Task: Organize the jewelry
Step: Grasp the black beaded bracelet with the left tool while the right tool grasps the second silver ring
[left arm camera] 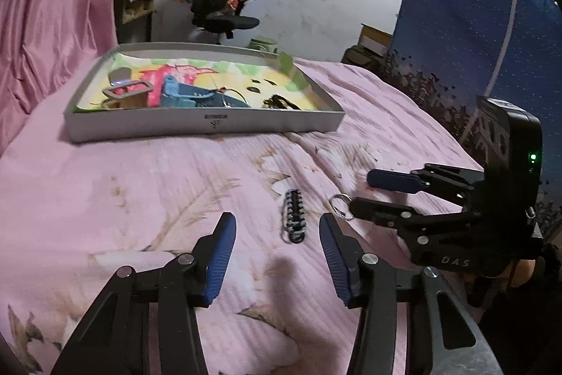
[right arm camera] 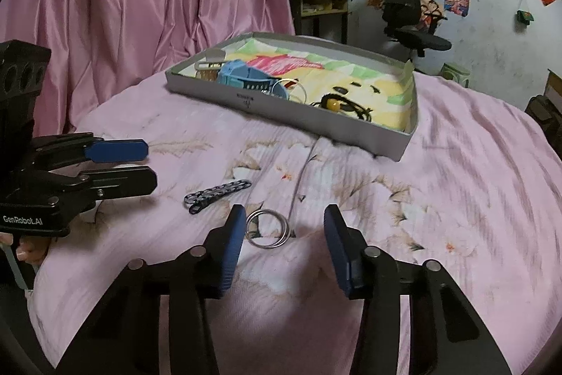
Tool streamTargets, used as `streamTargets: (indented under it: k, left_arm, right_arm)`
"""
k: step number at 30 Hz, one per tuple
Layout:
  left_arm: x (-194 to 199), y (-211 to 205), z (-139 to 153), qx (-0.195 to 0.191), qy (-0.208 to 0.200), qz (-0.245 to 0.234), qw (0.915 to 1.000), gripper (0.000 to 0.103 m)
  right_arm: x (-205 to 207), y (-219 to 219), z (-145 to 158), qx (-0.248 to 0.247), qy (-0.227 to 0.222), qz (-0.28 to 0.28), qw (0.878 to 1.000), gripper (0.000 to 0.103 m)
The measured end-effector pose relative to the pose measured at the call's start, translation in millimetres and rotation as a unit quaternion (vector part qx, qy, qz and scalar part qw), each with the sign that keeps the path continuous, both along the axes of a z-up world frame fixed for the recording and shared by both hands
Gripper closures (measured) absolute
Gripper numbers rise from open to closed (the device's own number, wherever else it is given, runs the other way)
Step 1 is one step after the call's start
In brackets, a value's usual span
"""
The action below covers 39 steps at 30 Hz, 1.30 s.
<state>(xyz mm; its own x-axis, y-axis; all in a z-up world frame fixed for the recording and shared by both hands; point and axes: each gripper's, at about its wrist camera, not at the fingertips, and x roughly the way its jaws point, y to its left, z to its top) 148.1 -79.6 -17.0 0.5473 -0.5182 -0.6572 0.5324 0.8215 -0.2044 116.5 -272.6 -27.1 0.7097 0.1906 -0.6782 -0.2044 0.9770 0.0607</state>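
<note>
I see left gripper [left arm camera: 277,255] spread wide, low centre, black chain bracelet [left arm camera: 294,217] on bed [left arm camera: 140,185] just ahead | right gripper [right arm camera: 284,245] wide too, silver rings [right arm camera: 268,228] between its fingers | grey tray [right arm camera: 351,129] with other jewelry, upper centre

shiny metal rings [right arm camera: 267,228], ribbed cloth bedspread [right arm camera: 439,199]

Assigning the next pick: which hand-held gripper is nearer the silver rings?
Right. The right hand-held gripper is open with the silver rings lying between its fingers. The left hand-held gripper is off to the side, open around the black bracelet.
</note>
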Motion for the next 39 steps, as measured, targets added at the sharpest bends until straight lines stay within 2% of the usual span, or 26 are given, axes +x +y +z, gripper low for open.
streamTargets:
  k: [7, 16, 28, 37, 39]
  left_arm:
    - [7, -10, -10, 0.007, 0.029, -0.022, 0.9993, 0.066]
    - [18, -19, -19, 0.013, 0.069, -0.045, 0.9965, 0.069]
    - [32, -26, -30, 0.023, 0.103, -0.038, 0.9936, 0.088]
    - [35, -26, -32, 0.024, 0.109, -0.033, 0.9932, 0.088]
    - [35, -27, -32, 0.024, 0.110, -0.032, 0.9932, 0.088]
  right_arm:
    - [8, 8, -10, -0.009, 0.033, 0.023, 0.999, 0.062]
    - [12, 9, -17, -0.013, 0.059, 0.028, 0.998, 0.064]
    - [15, 13, -21, -0.018, 0.071, 0.029, 0.997, 0.064]
    - [19, 16, -24, -0.028, 0.073, 0.030, 0.997, 0.066]
    - [20, 17, -24, -0.030, 0.071, 0.030, 0.997, 0.069]
